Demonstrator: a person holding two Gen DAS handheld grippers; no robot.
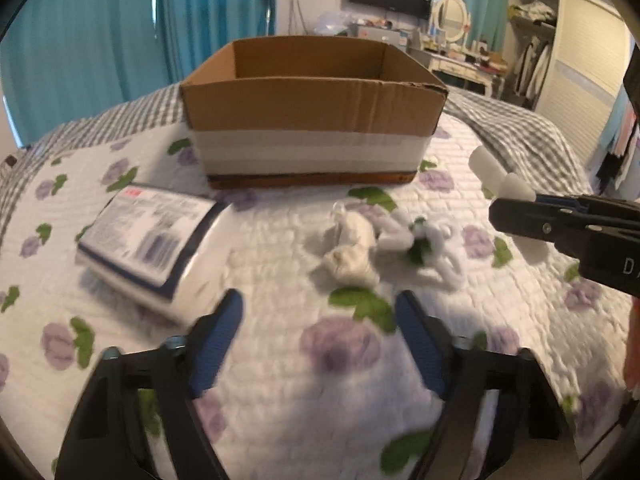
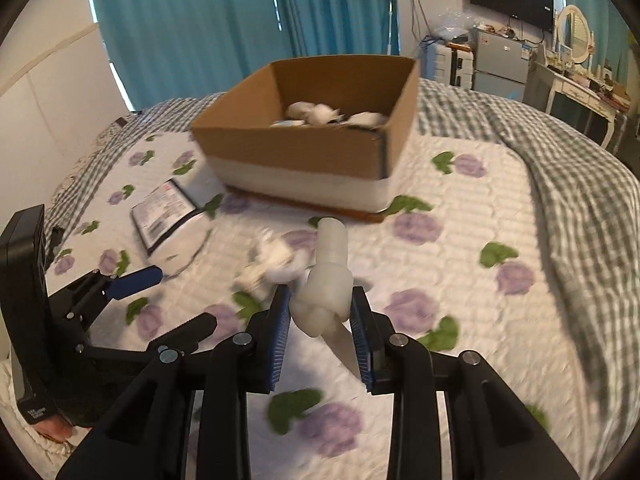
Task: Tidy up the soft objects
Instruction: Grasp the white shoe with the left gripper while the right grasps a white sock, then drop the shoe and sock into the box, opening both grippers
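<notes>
A cardboard box (image 1: 312,100) stands on the bed; in the right wrist view the box (image 2: 288,148) holds several white soft items (image 2: 316,114). My right gripper (image 2: 320,300) is shut on a knotted white foam piece (image 2: 328,284), held above the quilt; it also shows in the left wrist view (image 1: 500,178). My left gripper (image 1: 320,312) is open and empty, low over the quilt, with a pile of white soft objects (image 1: 360,248) just ahead of it. A wrapped pack with a printed label (image 1: 148,240) lies to the left.
The floral quilt (image 1: 280,360) covers the bed, with a grey checked blanket (image 2: 568,184) along its right and far sides. Blue curtains, a dresser with mirror and a wall TV are behind the bed.
</notes>
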